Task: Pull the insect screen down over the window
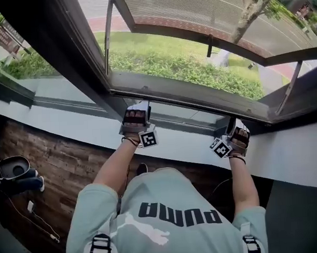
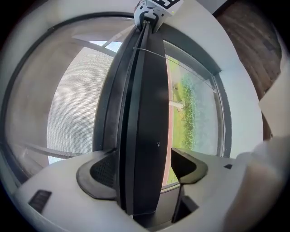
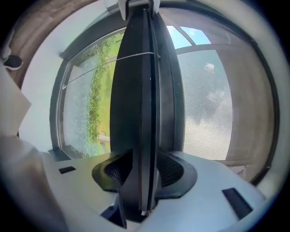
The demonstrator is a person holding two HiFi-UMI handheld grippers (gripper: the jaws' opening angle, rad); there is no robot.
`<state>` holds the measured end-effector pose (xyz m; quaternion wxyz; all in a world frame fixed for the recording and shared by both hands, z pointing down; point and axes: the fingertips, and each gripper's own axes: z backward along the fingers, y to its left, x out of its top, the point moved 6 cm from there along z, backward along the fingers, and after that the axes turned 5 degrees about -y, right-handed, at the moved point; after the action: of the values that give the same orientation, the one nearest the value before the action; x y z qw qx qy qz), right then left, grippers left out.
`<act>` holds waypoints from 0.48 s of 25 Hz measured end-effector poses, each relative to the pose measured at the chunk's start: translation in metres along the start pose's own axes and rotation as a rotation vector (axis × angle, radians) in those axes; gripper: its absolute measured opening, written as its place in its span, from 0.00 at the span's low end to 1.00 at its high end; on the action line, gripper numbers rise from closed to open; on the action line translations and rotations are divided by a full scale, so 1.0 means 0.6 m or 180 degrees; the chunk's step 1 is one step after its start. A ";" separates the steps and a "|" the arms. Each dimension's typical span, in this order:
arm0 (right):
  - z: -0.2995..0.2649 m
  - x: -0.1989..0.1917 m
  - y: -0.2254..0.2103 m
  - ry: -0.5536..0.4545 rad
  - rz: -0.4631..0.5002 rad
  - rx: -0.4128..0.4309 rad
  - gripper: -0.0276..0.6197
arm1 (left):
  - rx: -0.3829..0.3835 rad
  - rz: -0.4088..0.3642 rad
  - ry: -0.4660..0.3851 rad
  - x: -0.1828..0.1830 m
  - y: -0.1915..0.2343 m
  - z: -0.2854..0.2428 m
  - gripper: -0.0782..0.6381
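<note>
Dark brick-pattern wall [image 1: 56, 163] fills the lower left of the head view, under a white sill [image 1: 96, 133]. On the floor at the far left lies a dark hollow object [image 1: 14, 170]; what is inside its opening cannot be made out. A thin white cable [image 1: 40, 221] trails beside it. A heavy dark frame post [image 1: 68, 59] slants up the window's left side.

The insect screen [image 2: 77, 104] is partly down. Its mesh runs up from a grey bottom bar [image 1: 188, 95], which spans the opening just above the lower window frame [image 1: 184, 122], with a narrow strip showing between the two.

The left gripper [image 1: 137, 109] reaches over the sill to the bar's left end. The bar stands between its jaws. One pad [image 2: 102, 170], on the mesh side, lies against it; the other pad [image 2: 188, 165] stands just off it, with a sliver of the outdoors in the gap.

Beyond the bar lie a hedge [image 1: 187, 70] and lawn, with a tree [image 1: 250, 14] further right.

The right gripper [image 1: 237, 127] meets the bar near its right end. Both of its pads [image 3: 118, 170] are pressed against the bar, pinching it. A thin metal stay [image 1: 291, 87] slants up at the window's right edge.
</note>
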<state>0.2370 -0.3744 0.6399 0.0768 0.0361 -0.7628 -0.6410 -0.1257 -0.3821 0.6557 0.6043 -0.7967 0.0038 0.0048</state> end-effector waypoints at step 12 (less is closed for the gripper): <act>0.008 -0.022 -0.028 -0.0231 0.0681 0.0496 0.22 | 0.0037 -0.0086 -0.0123 0.013 0.015 -0.004 0.59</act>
<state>0.2487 -0.3710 0.6214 0.1140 -0.0629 -0.8121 -0.5689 -0.1183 -0.3868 0.6476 0.6089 -0.7929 -0.0186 0.0120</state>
